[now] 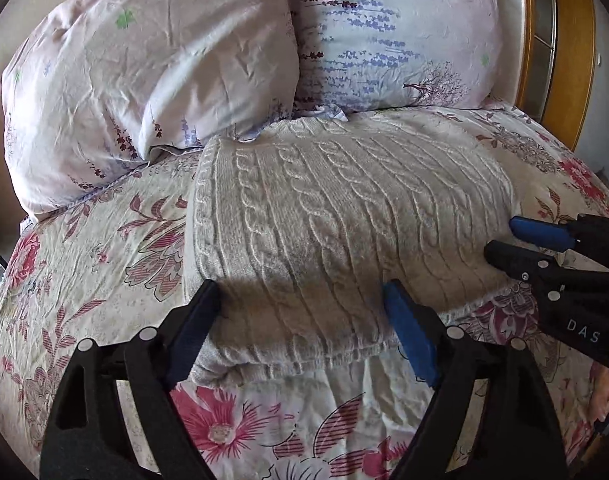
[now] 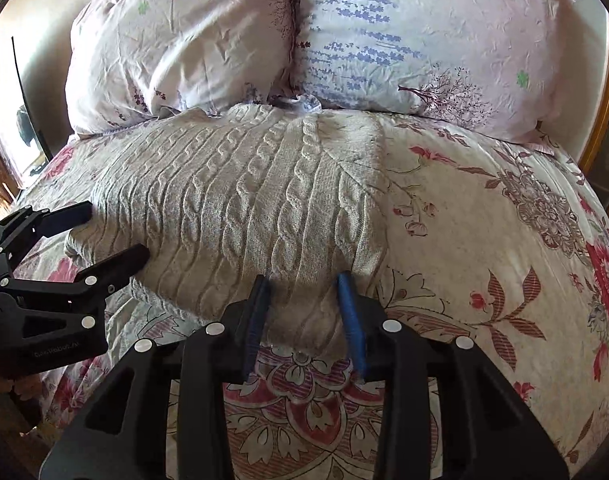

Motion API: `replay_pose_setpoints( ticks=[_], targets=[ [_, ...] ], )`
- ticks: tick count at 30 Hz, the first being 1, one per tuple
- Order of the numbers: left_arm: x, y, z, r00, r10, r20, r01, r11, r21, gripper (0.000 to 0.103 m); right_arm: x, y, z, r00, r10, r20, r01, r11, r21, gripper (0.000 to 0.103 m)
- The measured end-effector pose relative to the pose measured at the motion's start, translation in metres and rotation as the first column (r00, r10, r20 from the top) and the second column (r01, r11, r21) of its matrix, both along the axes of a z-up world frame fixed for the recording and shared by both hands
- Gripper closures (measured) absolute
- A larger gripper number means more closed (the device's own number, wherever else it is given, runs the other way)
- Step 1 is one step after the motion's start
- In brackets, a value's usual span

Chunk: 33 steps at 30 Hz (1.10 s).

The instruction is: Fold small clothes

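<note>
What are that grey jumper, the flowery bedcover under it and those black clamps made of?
The jumper looks like soft knitted wool or acrylic yarn: raised cable plaits and a fuzzy matt surface. The bedcover seems thin woven cotton, printed, matt, finely creased. The left clamp and right clamp look like hard matt black plastic with blue, probably rubbery, pads inside the jaws.

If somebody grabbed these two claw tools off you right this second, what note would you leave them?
Left gripper: open, jaws straddling the near edge of the grey cable-knit sweater, gripping nothing.
Right gripper: open, narrower gap, at the sweater's near right corner.
The sweater lies on the floral bedspread below two pillows.
Done: it already looks folded into a compact rectangle.
Left: probably one more fold or a tidy-up; close the jaws first.
</note>
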State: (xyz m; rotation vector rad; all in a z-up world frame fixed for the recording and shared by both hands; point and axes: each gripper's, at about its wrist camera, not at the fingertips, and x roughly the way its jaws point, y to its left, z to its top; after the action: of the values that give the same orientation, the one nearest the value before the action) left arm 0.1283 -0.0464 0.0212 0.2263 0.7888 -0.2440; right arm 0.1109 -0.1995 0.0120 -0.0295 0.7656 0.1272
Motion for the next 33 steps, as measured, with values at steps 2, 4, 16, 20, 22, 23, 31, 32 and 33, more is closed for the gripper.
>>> replay_pose_setpoints(
  ticks=[2,4,16,20,22,23,31,32,33],
  targets=[
    [0.001,-0.001,-0.001,1.000,0.010,-0.001,-0.010,1.000,0.007,0.014,-0.001,0.002,0.000,1.000,-0.003,0.003,0.003,1.000,-0.014,0.064],
    [-0.003,0.003,0.001,1.000,0.021,0.011,-0.020,1.000,-0.004,0.013,-0.003,-0.003,0.003,1.000,-0.007,0.005,0.007,1.000,0.024,0.064],
    [-0.030,0.074,0.013,0.975,0.224,0.007,-0.223,0.972,-0.069,0.003,-0.030,-0.029,0.015,0.992,-0.125,0.019,0.122,0.988,0.092,0.001],
    [-0.037,0.080,0.007,0.974,0.227,-0.020,-0.228,0.971,-0.077,0.003,-0.030,-0.017,0.004,0.990,-0.130,-0.048,0.132,0.990,0.051,0.001],
    [-0.038,0.080,0.004,0.974,0.223,-0.026,-0.224,0.972,-0.072,0.003,-0.029,-0.011,-0.002,0.987,-0.143,-0.071,0.145,0.989,0.026,0.001],
    [-0.038,0.079,0.002,0.975,0.218,-0.028,-0.220,0.973,-0.070,0.003,-0.029,-0.010,-0.004,0.985,-0.151,-0.083,0.153,0.988,0.016,0.001],
    [-0.031,0.070,-0.010,0.979,0.186,-0.077,-0.191,0.980,-0.058,0.002,-0.022,-0.005,-0.013,0.979,-0.153,-0.133,0.157,0.987,0.019,0.001],
    [-0.029,0.069,-0.013,0.979,0.184,-0.091,-0.190,0.980,-0.055,0.002,-0.021,-0.003,-0.015,0.979,-0.151,-0.138,0.154,0.988,0.011,0.001],
    [-0.028,0.069,-0.016,0.978,0.183,-0.104,-0.189,0.981,-0.052,0.002,-0.020,0.000,-0.016,0.979,-0.147,-0.142,0.149,0.989,0.002,0.001]
  ],
)
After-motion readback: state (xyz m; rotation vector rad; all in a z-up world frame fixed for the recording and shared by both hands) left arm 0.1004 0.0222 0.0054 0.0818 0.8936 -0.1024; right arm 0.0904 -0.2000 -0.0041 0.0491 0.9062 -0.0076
